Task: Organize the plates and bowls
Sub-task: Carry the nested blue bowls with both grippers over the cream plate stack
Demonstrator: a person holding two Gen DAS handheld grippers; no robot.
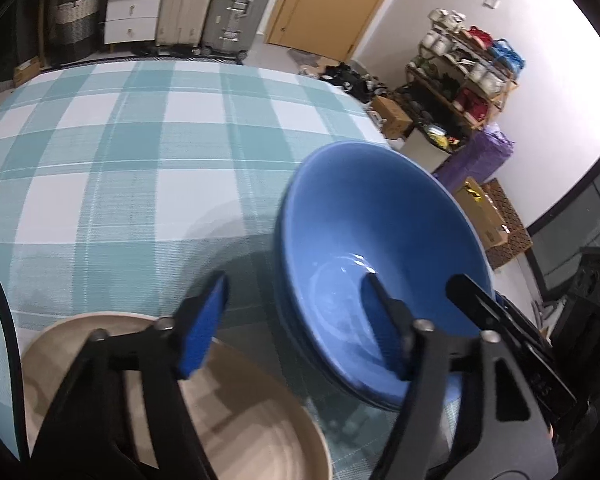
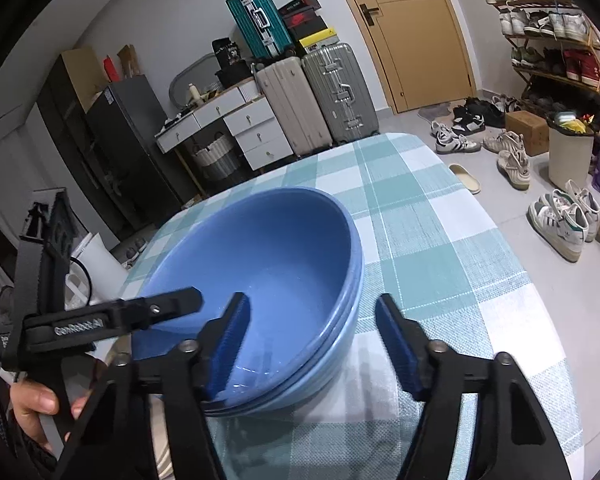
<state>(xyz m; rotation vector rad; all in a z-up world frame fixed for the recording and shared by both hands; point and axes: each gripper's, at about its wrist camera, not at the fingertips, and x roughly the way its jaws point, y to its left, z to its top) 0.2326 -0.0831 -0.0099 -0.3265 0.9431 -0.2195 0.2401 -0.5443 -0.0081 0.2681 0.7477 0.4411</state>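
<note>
Our left gripper (image 1: 296, 320) is spread wide, gripping nothing, over the matte beige round ceramic plate (image 1: 236, 412) and the stacked glossy blue ceramic bowls (image 1: 380, 260) on the woven teal-checked tablecloth (image 1: 120, 152). Our right gripper (image 2: 312, 340) straddles the bowls' rim, jaws apart.
</note>
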